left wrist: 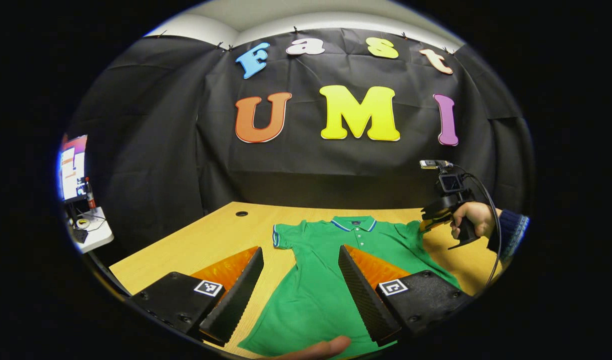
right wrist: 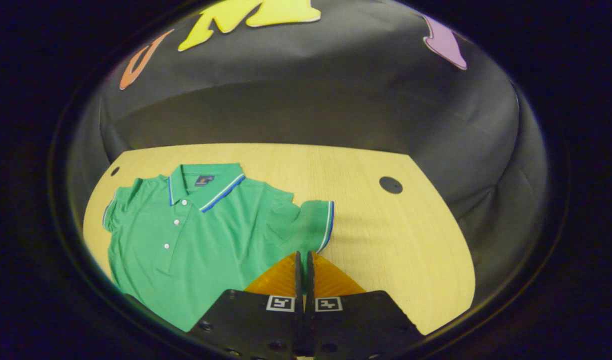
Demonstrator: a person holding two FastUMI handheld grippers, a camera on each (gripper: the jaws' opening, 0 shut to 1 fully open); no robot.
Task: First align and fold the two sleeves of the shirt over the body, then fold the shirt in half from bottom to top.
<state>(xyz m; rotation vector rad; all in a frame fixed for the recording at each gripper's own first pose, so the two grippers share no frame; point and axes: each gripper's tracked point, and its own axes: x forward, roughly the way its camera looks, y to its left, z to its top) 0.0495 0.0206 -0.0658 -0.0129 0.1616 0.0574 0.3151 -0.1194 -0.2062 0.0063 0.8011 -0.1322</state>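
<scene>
A green polo shirt (left wrist: pixel 306 285) (right wrist: pixel 185 240) lies face up on the wooden table (left wrist: pixel 210 240) (right wrist: pixel 386 240), its collar (left wrist: pixel 355 222) (right wrist: pixel 205 187) toward the wall. My left gripper (left wrist: pixel 300 249) hovers open over the shirt's lower body, fingers wide apart with nothing between them. My right gripper (right wrist: pixel 303 255) is shut, its tips pinching the lower edge of the shirt's striped sleeve (right wrist: pixel 316 225). From the left gripper view that right gripper (left wrist: pixel 433 215) sits at the shirt's far right shoulder, held by a hand (left wrist: pixel 473 217). The other sleeve (left wrist: pixel 285 235) (right wrist: pixel 116 205) lies spread out flat.
Cable holes (left wrist: pixel 241 213) (right wrist: pixel 390 185) mark the table's back corners. A monitor (left wrist: pixel 73 165) and a small white side table (left wrist: pixel 93 230) stand off to the left. A fingertip (left wrist: pixel 326 347) rests at the shirt's hem. Bare wood lies right of the shirt.
</scene>
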